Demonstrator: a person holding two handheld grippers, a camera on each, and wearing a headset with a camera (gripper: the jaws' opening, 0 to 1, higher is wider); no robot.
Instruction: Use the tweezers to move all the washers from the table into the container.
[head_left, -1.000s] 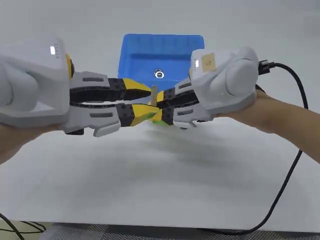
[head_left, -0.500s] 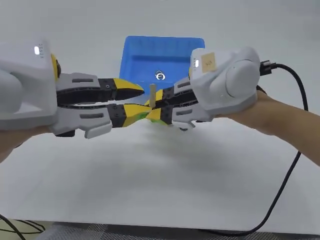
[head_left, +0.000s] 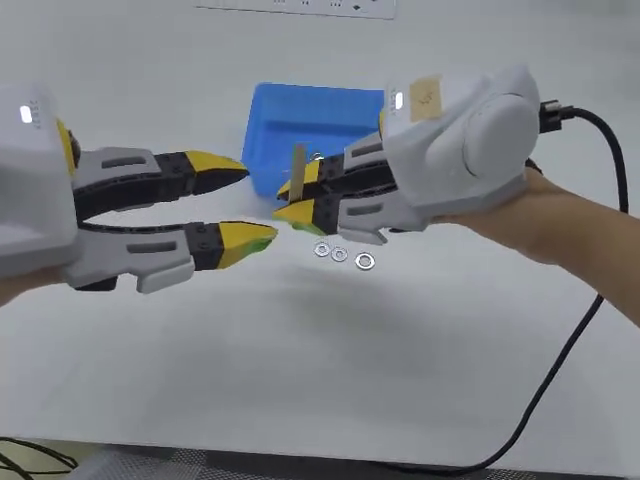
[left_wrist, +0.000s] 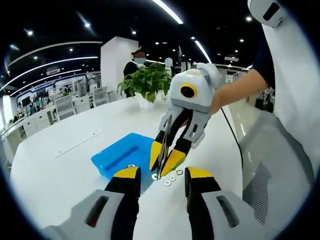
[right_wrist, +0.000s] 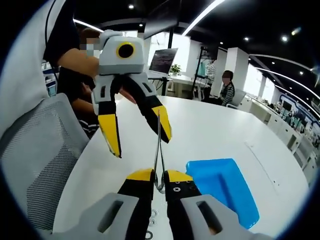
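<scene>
The thin metal tweezers (head_left: 297, 166) stand upright with my right gripper (head_left: 299, 196) shut on them, just in front of the blue container (head_left: 300, 115). Three washers (head_left: 340, 256) lie in a row on the white table below the right gripper, and one more rests inside the container. My left gripper (head_left: 246, 207) hangs open to the left, apart from the tweezers. The left gripper view has my own open jaws (left_wrist: 162, 176) facing the right gripper (left_wrist: 167, 156), the tweezers (left_wrist: 164, 140) and the washers (left_wrist: 172, 178). In the right gripper view the tweezers (right_wrist: 158, 135) rise from my gripper (right_wrist: 160, 178).
A black cable (head_left: 590, 300) runs from the right gripper over the table's right side. The white table (head_left: 330, 370) stretches toward me. A mesh chair (right_wrist: 35, 150) and a seated person lie behind the left gripper (right_wrist: 136, 131).
My left gripper has pulled back to the left, away from the tweezers, and opened wider. The right gripper keeps the tweezers and has risen a little. The head camera shifted, bringing the washers into sight.
</scene>
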